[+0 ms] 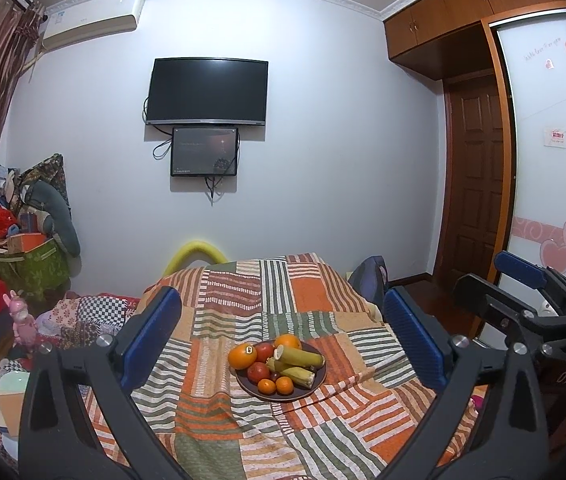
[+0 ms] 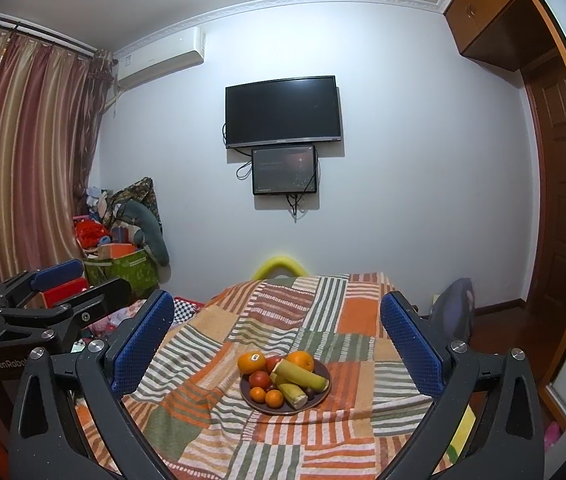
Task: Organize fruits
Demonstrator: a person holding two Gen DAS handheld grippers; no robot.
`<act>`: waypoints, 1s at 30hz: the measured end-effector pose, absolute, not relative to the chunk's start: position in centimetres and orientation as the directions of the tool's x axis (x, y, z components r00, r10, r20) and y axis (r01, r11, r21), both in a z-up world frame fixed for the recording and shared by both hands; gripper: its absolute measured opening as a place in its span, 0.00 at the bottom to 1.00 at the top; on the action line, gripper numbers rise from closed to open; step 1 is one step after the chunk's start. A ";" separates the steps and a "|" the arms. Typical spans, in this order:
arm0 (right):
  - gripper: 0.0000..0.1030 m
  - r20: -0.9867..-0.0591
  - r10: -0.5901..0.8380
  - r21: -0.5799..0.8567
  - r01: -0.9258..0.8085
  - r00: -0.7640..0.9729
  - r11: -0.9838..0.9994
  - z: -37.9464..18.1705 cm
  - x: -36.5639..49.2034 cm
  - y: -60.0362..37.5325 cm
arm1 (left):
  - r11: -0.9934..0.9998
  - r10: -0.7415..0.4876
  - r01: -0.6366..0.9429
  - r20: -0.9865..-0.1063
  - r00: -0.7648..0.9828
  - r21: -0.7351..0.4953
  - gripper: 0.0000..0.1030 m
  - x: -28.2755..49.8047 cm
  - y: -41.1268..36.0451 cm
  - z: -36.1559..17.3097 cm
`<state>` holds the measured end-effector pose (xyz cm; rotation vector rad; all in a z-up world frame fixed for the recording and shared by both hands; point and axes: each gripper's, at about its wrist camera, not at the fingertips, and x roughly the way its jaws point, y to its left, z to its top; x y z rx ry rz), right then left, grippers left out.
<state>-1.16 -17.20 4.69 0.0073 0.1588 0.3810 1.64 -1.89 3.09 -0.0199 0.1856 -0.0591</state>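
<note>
Both claws gape (empty) above plate (image 1: 251, 388) of fruit (image 1: 279, 362)

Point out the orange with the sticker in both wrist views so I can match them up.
Left wrist view: the stickered orange sits at the plate's left rim, just below picture centre.
Right wrist view: the stickered orange sits at the plate's upper-left rim, lower centre.
Shared landmark: the wall-mounted TV hangs above the plate in both.
</note>
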 end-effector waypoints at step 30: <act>1.00 -0.146 0.360 0.049 -0.357 0.921 0.933 4.9 -1.6 -17.3 | 0.995 -0.095 0.090 -0.199 0.975 -0.037 1.00 1.6 -2.0 3.1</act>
